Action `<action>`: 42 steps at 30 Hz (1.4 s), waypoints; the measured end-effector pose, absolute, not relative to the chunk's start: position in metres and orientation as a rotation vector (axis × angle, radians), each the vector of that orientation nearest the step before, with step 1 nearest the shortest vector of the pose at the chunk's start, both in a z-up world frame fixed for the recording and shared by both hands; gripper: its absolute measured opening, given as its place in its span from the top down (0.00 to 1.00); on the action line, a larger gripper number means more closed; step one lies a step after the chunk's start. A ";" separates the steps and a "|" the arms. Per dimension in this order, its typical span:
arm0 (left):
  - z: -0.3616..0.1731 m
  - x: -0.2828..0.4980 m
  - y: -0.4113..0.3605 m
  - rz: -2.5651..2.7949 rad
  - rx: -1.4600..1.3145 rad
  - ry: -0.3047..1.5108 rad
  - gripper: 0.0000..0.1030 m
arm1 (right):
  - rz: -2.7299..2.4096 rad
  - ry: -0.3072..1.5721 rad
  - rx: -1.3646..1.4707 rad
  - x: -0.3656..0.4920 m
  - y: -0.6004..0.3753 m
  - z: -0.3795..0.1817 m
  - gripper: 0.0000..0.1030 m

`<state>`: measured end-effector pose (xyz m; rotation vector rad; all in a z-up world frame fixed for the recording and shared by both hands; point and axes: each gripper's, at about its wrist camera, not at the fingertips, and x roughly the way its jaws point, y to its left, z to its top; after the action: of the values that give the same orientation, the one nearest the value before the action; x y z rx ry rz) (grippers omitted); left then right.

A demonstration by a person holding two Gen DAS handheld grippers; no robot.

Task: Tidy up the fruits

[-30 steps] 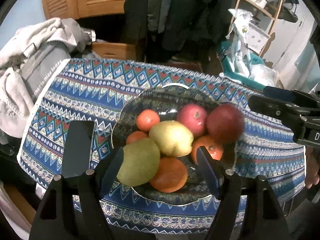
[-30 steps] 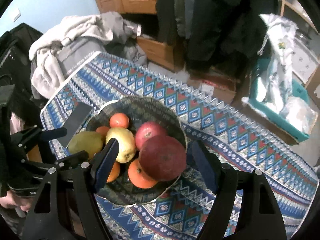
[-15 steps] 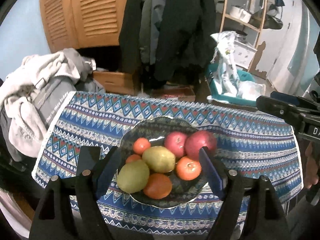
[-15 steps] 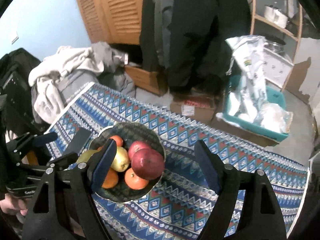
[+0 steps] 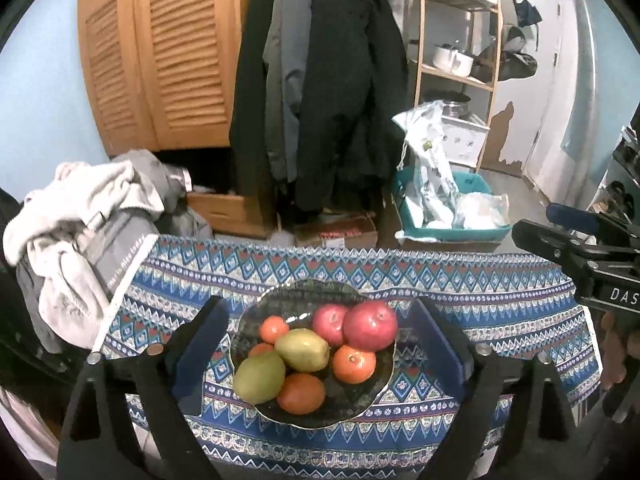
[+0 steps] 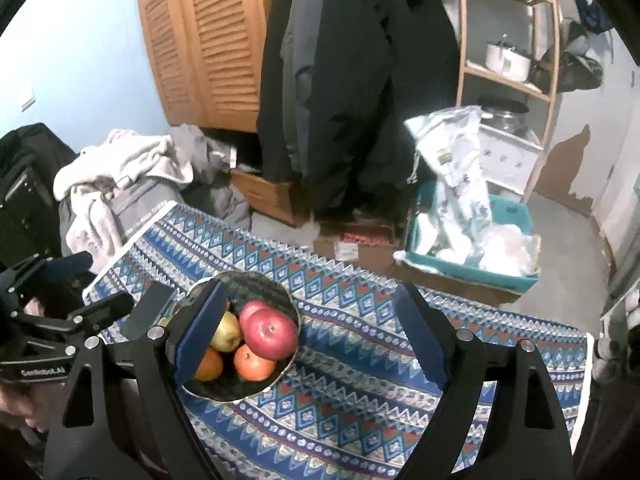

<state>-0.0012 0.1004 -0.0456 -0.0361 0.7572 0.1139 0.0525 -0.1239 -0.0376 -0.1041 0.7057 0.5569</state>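
A dark patterned bowl sits on the blue patterned tablecloth. It holds two red apples, two green-yellow pears and several oranges. My left gripper hangs above and short of the bowl, its jaws opening, nothing between them. My right gripper is also raised over the table, jaws opening and empty. Each gripper shows at the other view's edge: the right gripper, the left gripper.
A pile of grey and white clothes lies at the table's left end. Behind the table hang dark coats, beside a louvred wooden cupboard. A teal crate with bags and a wooden shelf stand on the right.
Both grippers have risen and pulled back from the bowl, which now looks smaller. Both pairs of jaws have widened. The fruits stay in the bowl.
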 end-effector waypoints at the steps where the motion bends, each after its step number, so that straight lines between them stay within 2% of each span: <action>1: -0.043 -0.002 0.099 0.112 -0.033 0.749 0.07 | 0.550 0.696 -0.104 0.051 -0.127 -0.035 0.15; 5: -0.030 -0.009 0.089 0.121 0.005 0.697 0.02 | 0.534 0.656 -0.092 0.043 -0.141 -0.026 0.11; 18: -0.014 -0.010 0.068 0.088 0.020 0.672 0.02 | 0.451 0.598 -0.079 0.036 -0.179 -0.018 0.11; 42: -0.013 -0.008 0.064 0.105 0.009 0.677 0.01 | 0.443 0.590 -0.093 0.036 -0.181 -0.018 0.11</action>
<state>-0.0076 0.0639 -0.0130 0.0086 0.6773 0.1050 0.0359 -0.1807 -0.0184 -0.0929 0.5902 0.4429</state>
